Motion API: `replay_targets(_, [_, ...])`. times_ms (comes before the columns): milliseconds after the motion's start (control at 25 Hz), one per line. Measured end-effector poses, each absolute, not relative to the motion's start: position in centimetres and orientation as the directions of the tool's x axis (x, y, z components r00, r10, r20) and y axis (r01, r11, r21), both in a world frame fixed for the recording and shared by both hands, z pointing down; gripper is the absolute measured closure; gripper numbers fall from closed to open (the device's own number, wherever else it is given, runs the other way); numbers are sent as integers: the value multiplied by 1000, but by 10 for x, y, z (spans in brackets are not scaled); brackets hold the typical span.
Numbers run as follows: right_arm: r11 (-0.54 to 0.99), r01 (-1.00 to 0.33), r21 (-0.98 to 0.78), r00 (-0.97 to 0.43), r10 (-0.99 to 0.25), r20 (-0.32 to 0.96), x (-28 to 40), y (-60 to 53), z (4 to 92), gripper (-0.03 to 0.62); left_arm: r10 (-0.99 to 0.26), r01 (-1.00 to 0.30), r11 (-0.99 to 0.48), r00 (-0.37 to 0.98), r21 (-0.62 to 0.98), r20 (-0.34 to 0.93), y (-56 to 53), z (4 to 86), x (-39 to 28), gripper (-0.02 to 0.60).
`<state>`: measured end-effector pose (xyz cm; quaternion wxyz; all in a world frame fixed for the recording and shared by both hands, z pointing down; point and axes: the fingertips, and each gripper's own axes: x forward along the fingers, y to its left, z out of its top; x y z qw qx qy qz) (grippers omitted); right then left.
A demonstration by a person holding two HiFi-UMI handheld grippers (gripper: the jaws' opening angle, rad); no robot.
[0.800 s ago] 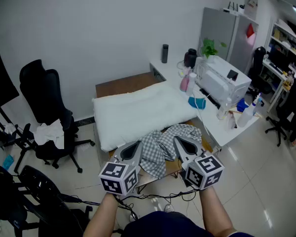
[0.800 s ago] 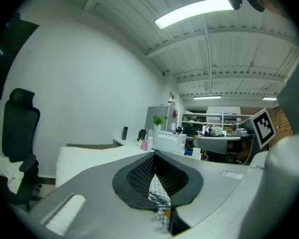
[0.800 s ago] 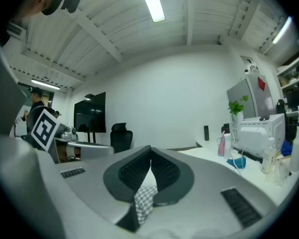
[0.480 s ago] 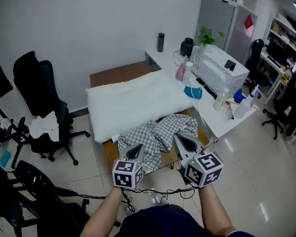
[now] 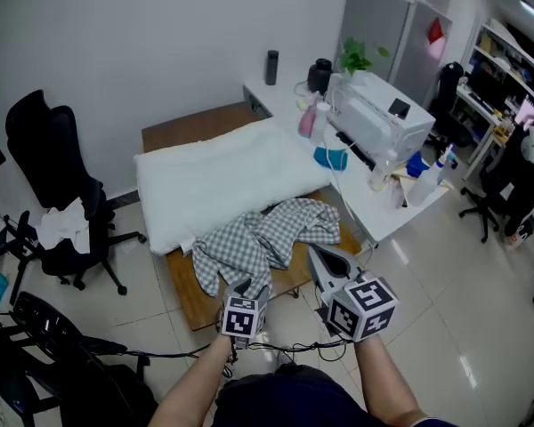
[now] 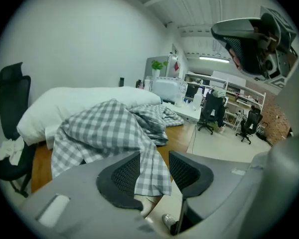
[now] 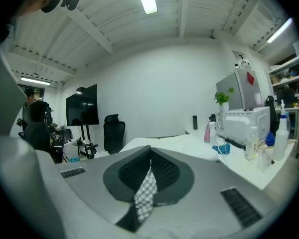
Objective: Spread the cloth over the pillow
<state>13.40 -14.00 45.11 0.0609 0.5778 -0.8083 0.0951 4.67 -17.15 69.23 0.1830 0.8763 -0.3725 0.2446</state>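
Since the checked cloth [image 5: 258,238] lies bunched and creased on the near half of the wooden table [image 5: 189,299], with its far folds touching the near side of the white pillow [image 5: 215,181], I judge it thin, light and limp. It will not keep a shape and will sag wherever it is not held. A fold in the middle would only lift a lump, so the edges or corners are the places to take it, one at the left and one at the right, well apart.

The left gripper [image 6: 154,167] has its jaws apart. A corner of the cloth hangs over the near table edge and drops between the pads, which do not press on it. That corner looks like a good hold if the jaws close high on it, not at the very tip.

The right gripper [image 7: 149,172] has its jaws together on a narrow strip of the cloth. Such a thin pinch could slip free under a sharp tug. The pillow looks soft and bulky, so the cloth would probably drag on it unless lifted clear.
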Motion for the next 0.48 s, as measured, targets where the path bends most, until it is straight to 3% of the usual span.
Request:
replay_targets(160, [297,-952,-71,-305,-927,217,151,-131,450,580,-530,-749,-652,563,120,634,-170,715,57,356])
replay_targets(320, [284,-957,-57,-290,-930,225,167,-125,451,580,-502,-771,-631,493,89,710,-170,740,55,356])
replay_targets(480, [271,-962,-45,-274,-934,228,180,-121,450,580,-546,-781,-625,448,13,708,-173,748,53,368])
